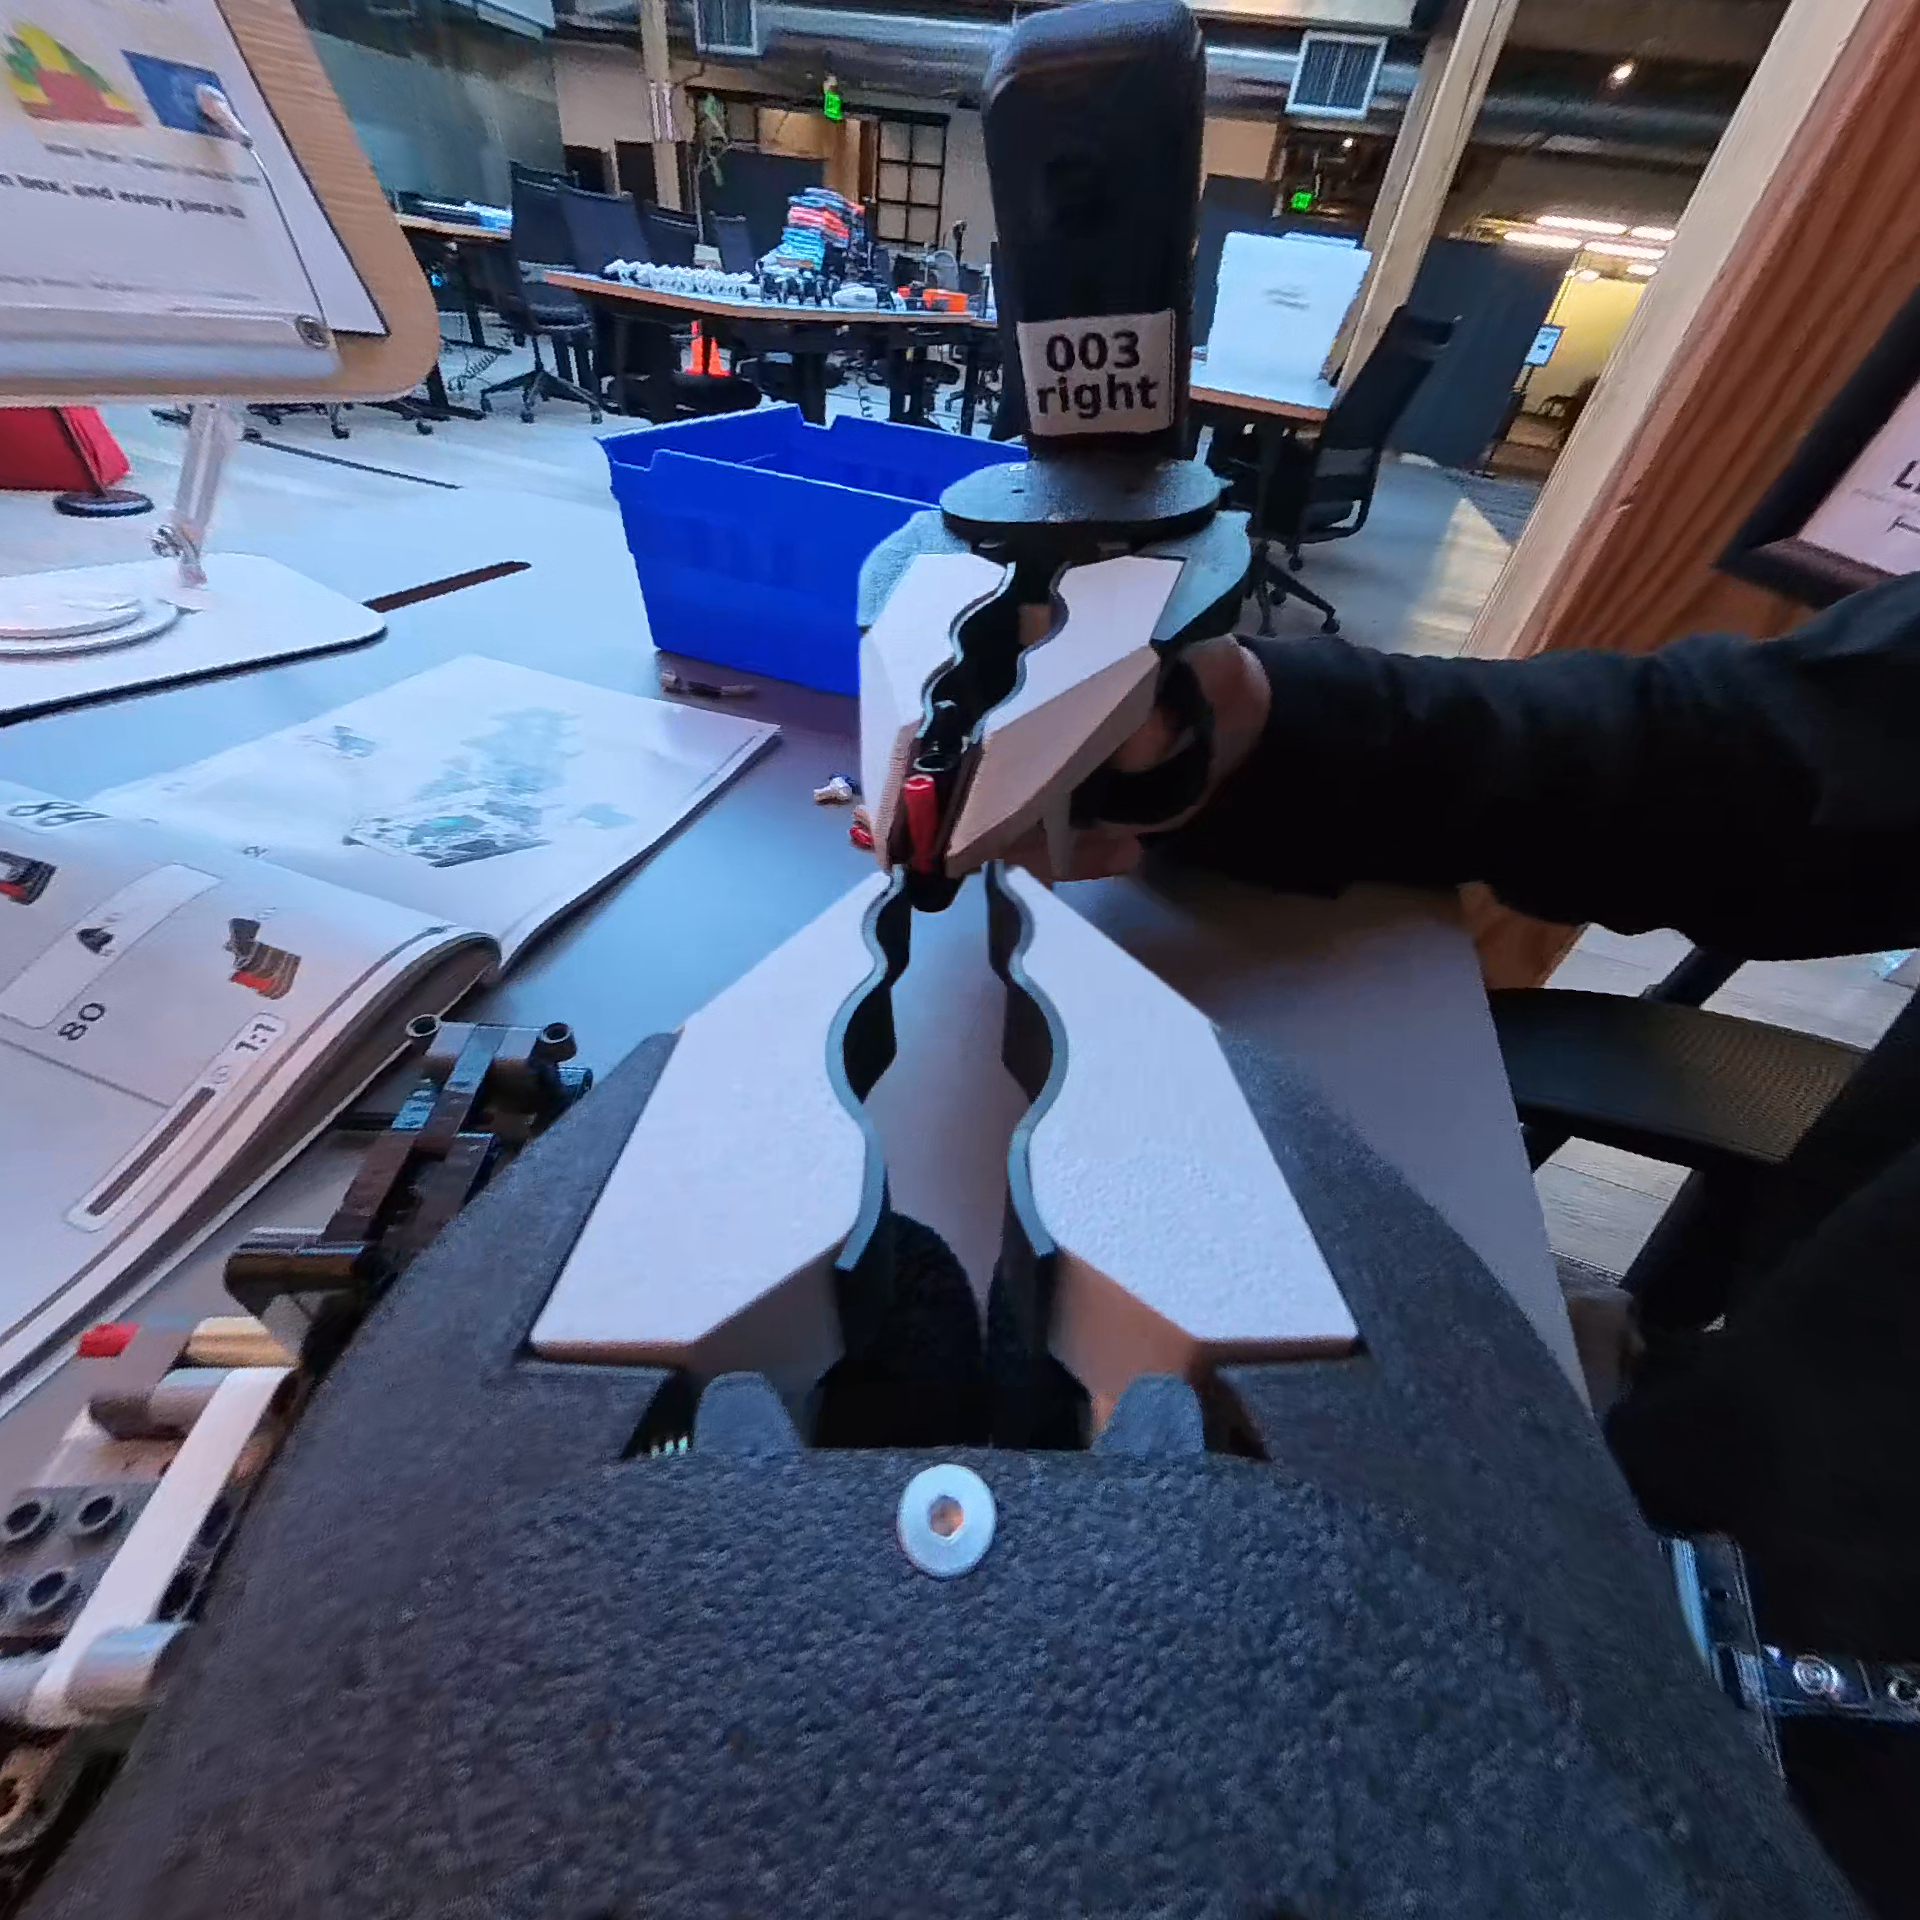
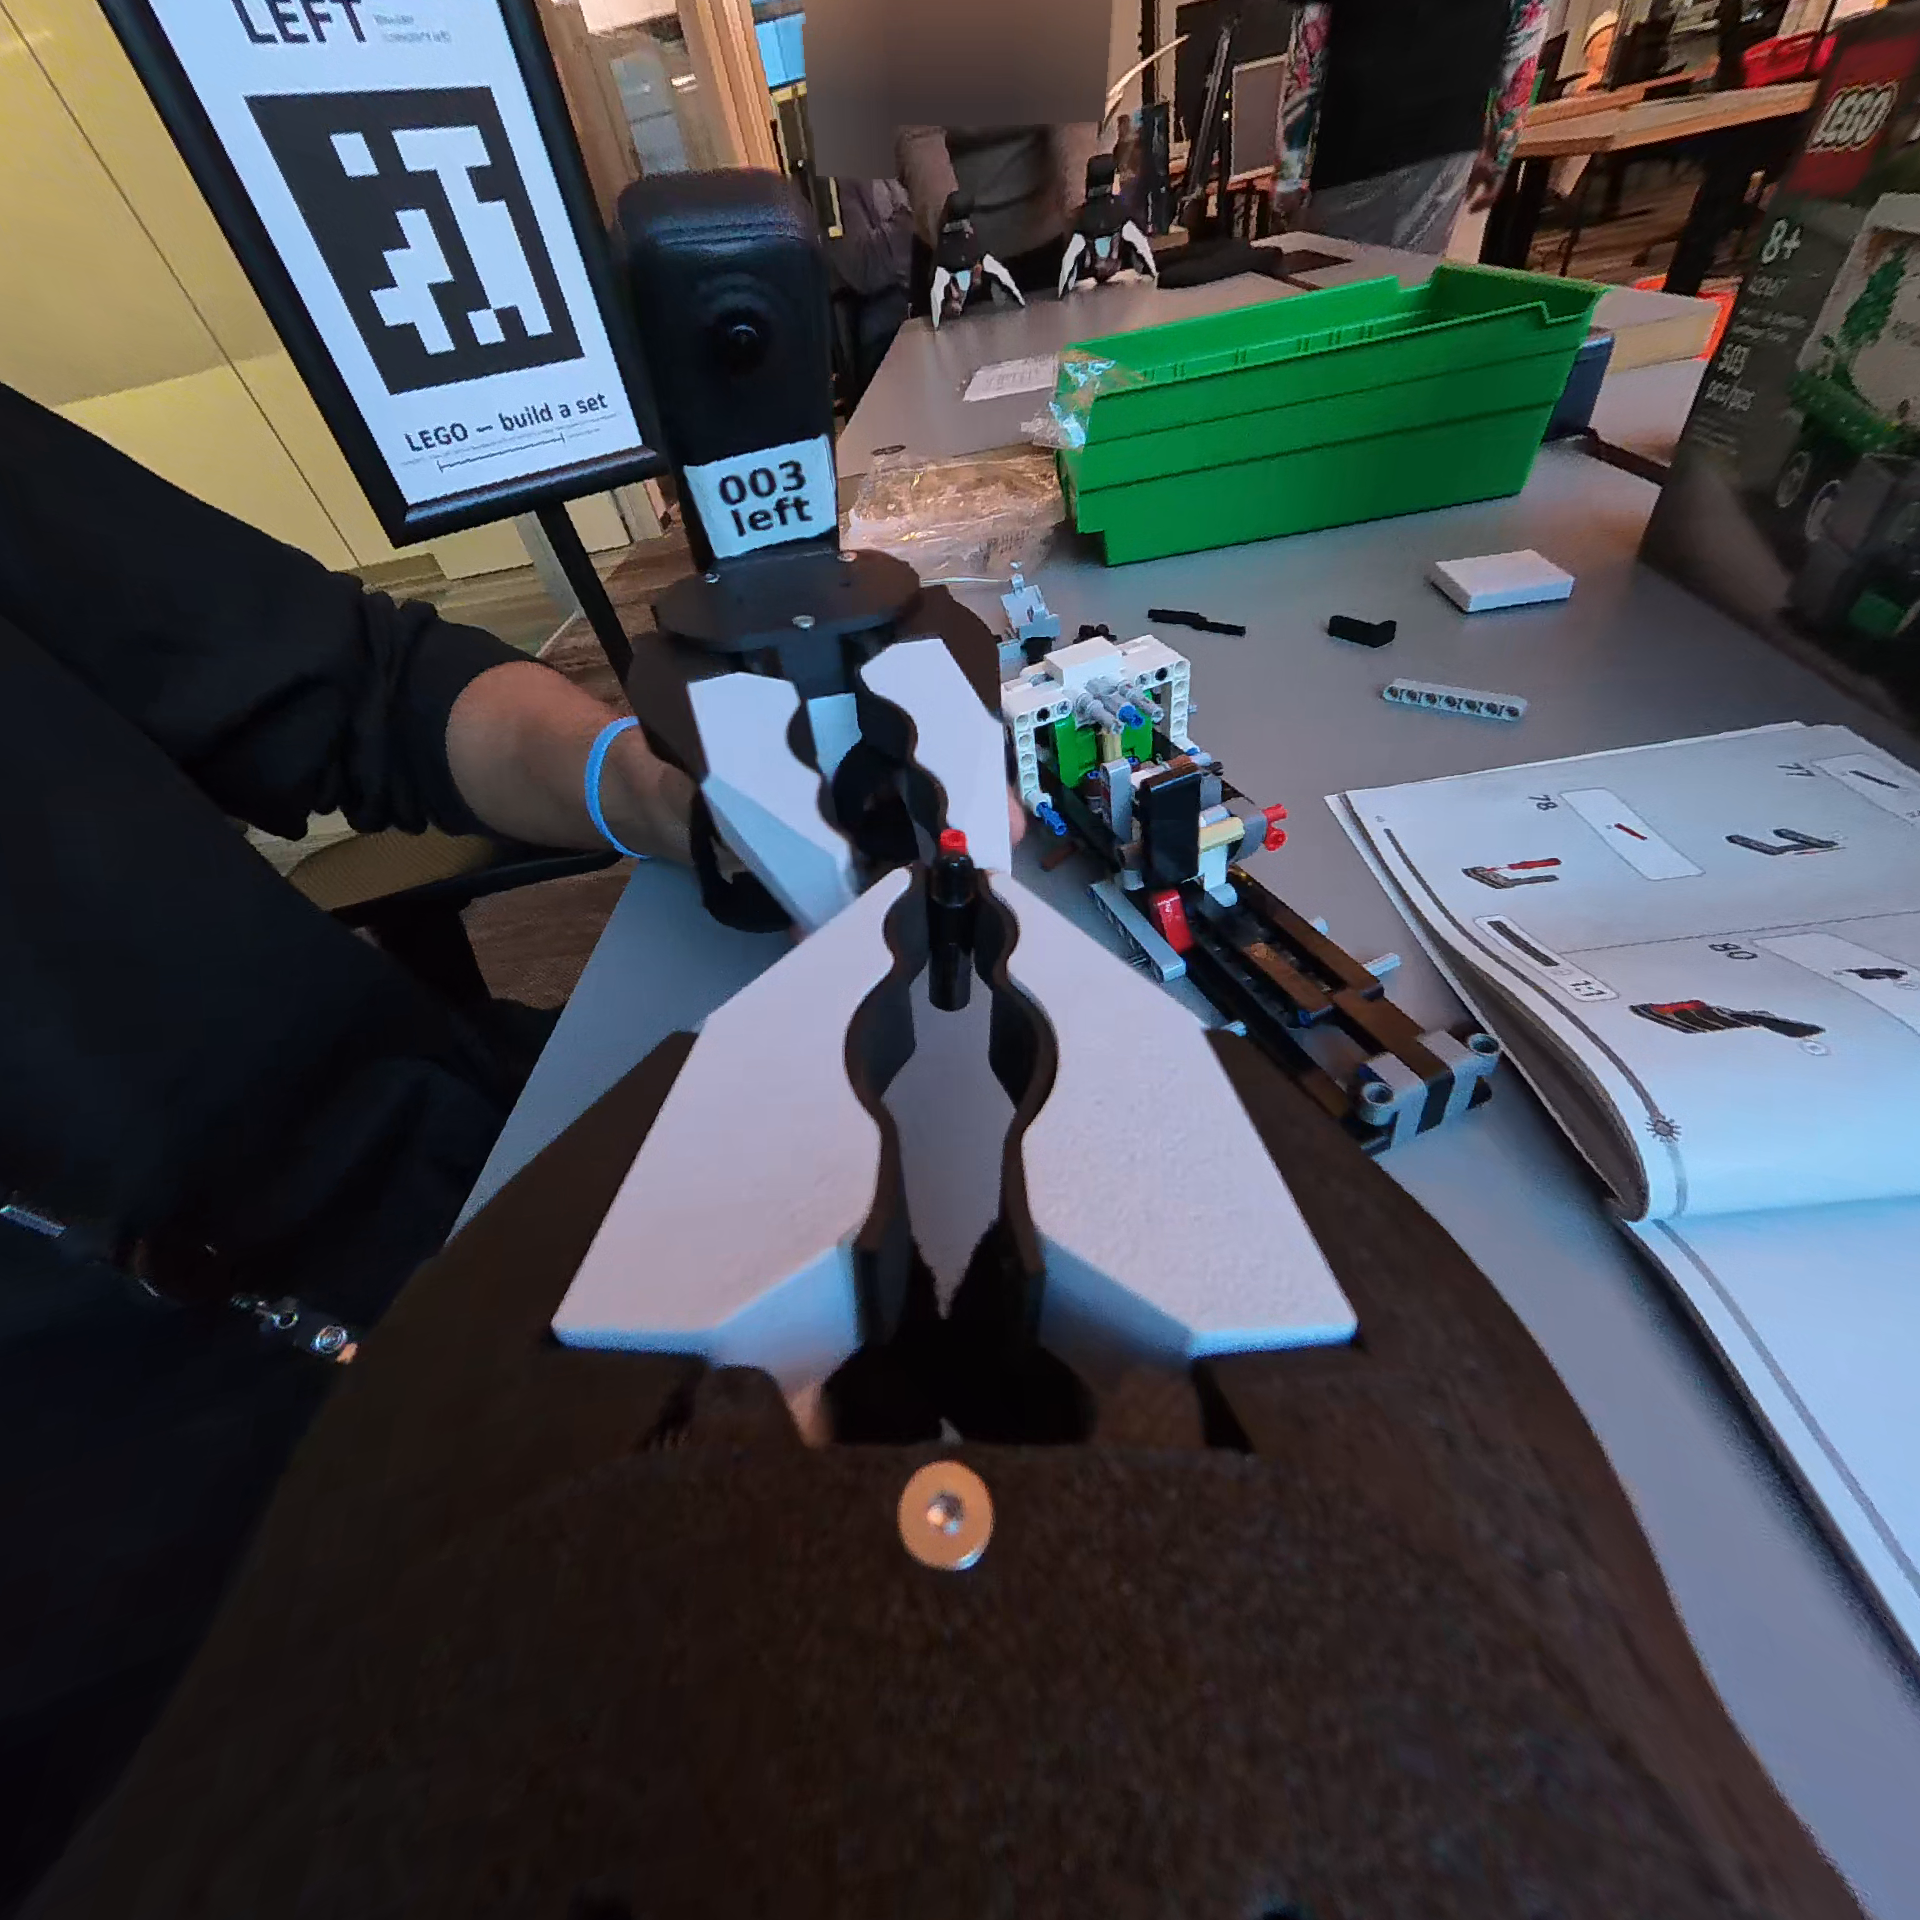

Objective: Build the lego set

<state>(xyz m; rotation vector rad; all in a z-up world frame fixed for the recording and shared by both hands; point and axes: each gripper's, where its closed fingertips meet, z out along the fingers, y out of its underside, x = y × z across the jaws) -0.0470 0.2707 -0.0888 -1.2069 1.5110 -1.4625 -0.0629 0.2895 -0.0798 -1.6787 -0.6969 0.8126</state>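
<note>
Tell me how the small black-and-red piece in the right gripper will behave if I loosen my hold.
The black-and-red piece is slim and looks rounded, pinched only near the right gripper tips, so it may pivot or slip out. It looks light and stiff, probably not fragile. Dropped on the smooth grey table, it would likely roll.

We grip a black piece (image 2: 948, 935) in our right gripper (image 2: 951, 883); the left gripper (image 2: 883, 862) meets it, the model (image 2: 1195, 862) beside.
</note>
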